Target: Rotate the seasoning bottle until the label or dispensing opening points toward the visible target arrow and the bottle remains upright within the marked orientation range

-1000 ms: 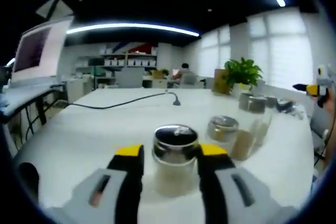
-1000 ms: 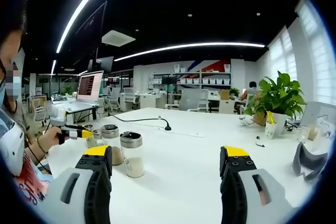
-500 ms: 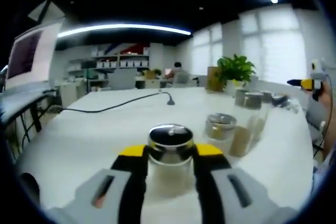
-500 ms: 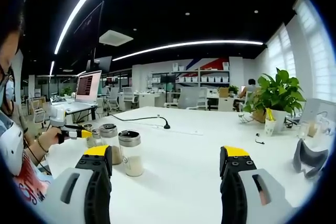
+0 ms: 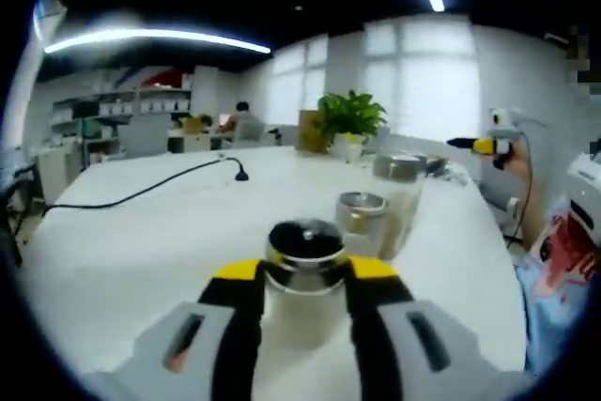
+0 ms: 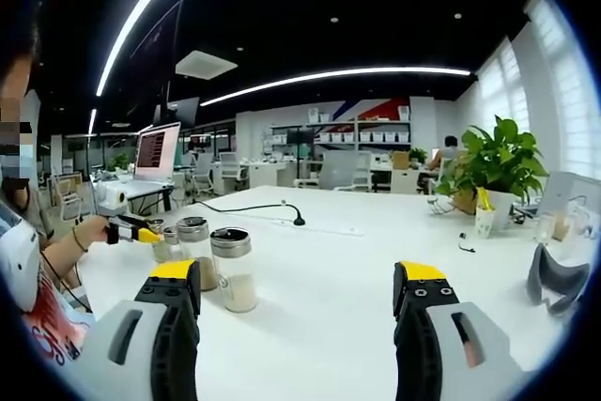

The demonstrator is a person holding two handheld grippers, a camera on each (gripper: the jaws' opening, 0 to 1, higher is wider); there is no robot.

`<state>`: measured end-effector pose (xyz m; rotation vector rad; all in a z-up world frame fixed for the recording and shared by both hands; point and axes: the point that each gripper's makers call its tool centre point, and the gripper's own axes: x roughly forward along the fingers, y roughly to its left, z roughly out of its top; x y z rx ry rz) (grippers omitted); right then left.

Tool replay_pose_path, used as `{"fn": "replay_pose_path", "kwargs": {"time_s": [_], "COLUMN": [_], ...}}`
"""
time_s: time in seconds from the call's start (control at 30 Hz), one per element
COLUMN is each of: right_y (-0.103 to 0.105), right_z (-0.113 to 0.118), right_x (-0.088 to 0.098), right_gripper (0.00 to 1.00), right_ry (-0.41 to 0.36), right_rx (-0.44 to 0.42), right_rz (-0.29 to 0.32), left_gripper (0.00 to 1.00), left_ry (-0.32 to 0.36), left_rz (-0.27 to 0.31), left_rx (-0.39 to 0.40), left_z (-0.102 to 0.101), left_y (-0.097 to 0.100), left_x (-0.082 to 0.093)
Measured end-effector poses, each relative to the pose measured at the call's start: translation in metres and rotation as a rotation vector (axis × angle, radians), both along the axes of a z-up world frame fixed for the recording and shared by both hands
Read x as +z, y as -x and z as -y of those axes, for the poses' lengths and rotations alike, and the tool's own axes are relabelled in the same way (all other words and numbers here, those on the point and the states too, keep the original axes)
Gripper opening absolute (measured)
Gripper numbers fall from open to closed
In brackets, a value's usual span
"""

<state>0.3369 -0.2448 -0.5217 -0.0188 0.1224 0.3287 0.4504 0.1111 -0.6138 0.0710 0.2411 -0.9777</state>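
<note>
Your left gripper point(image 5: 302, 279), clamped on the seasoning bottle point(image 5: 305, 269), swung with it beside the second bottle point(image 5: 362, 223), so rotation looked underway (right gripper point(image 6: 300, 302) stayed apart, idle).

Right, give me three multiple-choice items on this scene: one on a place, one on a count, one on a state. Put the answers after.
1. Where is the potted plant?
A. at the far right of the white table
B. on the floor
C. between the right tool's tips

2. How many seasoning bottles with metal caps stand in the left gripper view?
A. one
B. three
C. six

3. What state is the left tool in?
A. wide open over bare table
B. closed on a seasoning bottle
C. gripping a cable

Answers: 1 A, the right gripper view shows its green leaves by the windows at the table's far right. 2 B, the gripped bottle, a second bottle behind it and a third bottle further back. 3 B, its yellow-tipped jaws press both sides of the bottle just under the cap.
</note>
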Motion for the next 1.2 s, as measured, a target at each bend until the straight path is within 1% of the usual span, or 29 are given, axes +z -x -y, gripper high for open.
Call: {"fn": "replay_pose_path", "kwargs": {"time_s": [0.03,0.2,0.37,0.43,0.47,0.67,0.8,0.97,1.0,1.2], "right_y": [-0.0002,-0.0005,-0.0016,-0.0022,-0.0025,-0.0026,-0.0031,-0.0029,-0.0030,-0.0030], "right_z": [-0.0003,-0.0037,-0.0050,-0.0048,-0.0047,-0.0091,-0.0082,-0.0059,-0.0069,-0.0083], "right_x": [-0.0005,-0.0003,-0.0030,-0.0039,-0.0038,-0.0037,-0.0059,-0.0051,-0.0055,-0.0066], "right_gripper": [0.87,0.87,0.87,0.87,0.87,0.87,0.87,0.87,0.87,0.87], "right_ry": [-0.001,0.001,0.002,-0.003,-0.004,0.003,0.006,0.005,0.006,0.007], "right_rx": [0.001,0.008,0.013,0.010,0.009,0.024,0.022,0.016,0.020,0.021], "right_rz": [-0.002,0.001,-0.007,-0.012,-0.011,-0.010,-0.019,-0.017,-0.018,-0.021], "left_gripper": [0.35,0.35,0.35,0.35,0.34,0.34,0.34,0.34,0.34,0.34], "left_ry": [-0.013,-0.030,-0.041,-0.047,-0.065,-0.061,-0.058,-0.065,-0.058,-0.049], "left_rz": [0.002,0.007,-0.004,-0.010,0.016,0.014,0.011,0.013,0.002,0.010], "left_rx": [-0.023,-0.110,-0.171,-0.182,-0.197,-0.217,-0.234,-0.267,-0.276,-0.283], "left_z": [0.0007,0.0018,0.0023,0.0025,0.0025,0.0029,0.0028,0.0031,0.0039,0.0036], "left_y": [0.0002,-0.0001,-0.0005,-0.0011,-0.0013,-0.0007,-0.0007,0.0016,0.0017,0.0012], "left_x": [-0.0009,-0.0027,-0.0060,-0.0090,-0.0098,-0.0104,-0.0102,-0.0105,-0.0107,-0.0108]}}
